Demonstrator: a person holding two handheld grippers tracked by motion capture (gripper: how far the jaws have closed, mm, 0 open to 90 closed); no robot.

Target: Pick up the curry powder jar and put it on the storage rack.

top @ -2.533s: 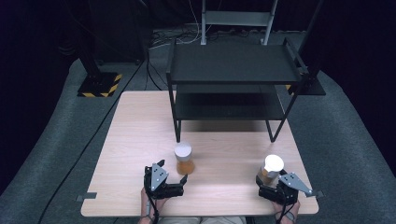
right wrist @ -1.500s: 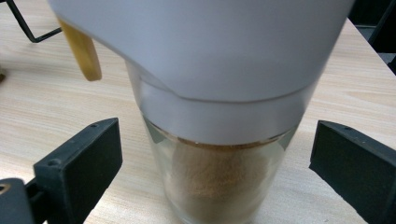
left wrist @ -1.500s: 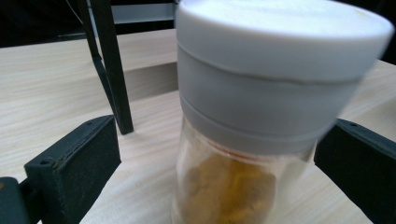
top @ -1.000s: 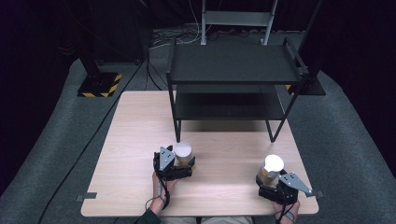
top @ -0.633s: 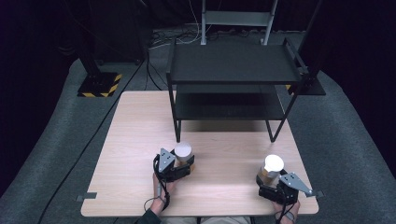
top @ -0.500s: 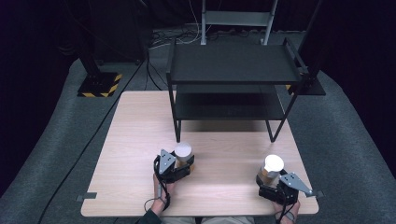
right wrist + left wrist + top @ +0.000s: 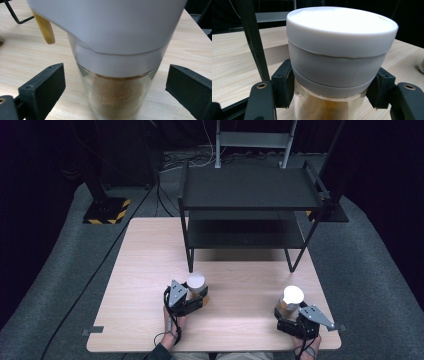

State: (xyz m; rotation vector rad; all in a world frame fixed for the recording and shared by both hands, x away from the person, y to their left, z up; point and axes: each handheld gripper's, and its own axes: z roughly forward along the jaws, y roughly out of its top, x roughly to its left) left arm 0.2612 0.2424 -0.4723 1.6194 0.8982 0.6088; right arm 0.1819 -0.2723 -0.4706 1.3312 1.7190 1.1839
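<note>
1. While both jars stand upright on the wooden desk point(image 7: 150, 270), each tool is positioned at one of them, near the desk's front edge.
2. Left tool point(image 7: 192, 296): clenched on the left jar point(image 7: 197, 289). Its jaws have just been closing, and the jar is between them.
3. In the left gripper view, both black pads point(image 7: 284, 86) press the left jar's sides just below the white lid point(image 7: 340, 32), at the top of the clear glass body.
4. Left jar location: left of the desk's centre, in front of the front left leg of the black shelf rack point(image 7: 250, 195). It is a clear glass jar with a white lid and brown contents.
5. Right tool point(image 7: 290, 316): released. In the right gripper view, its jaws stand apart from the right jar point(image 7: 117, 97) on both sides, with bare desk visible in each gap.
6. Right jar location: between the open jaws of the right tool, near the desk's front right corner. It has a white lid and holds brown powder; a tan tab point(image 7: 45, 28) hangs from the lid on the view's left.
7. The two jars are well apart from each other.
8. The rack stands at the far side of the desk, with two dark shelves, both bare.
9. A hand point(image 7: 172, 322) grips the left tool from the desk's front edge.
</note>
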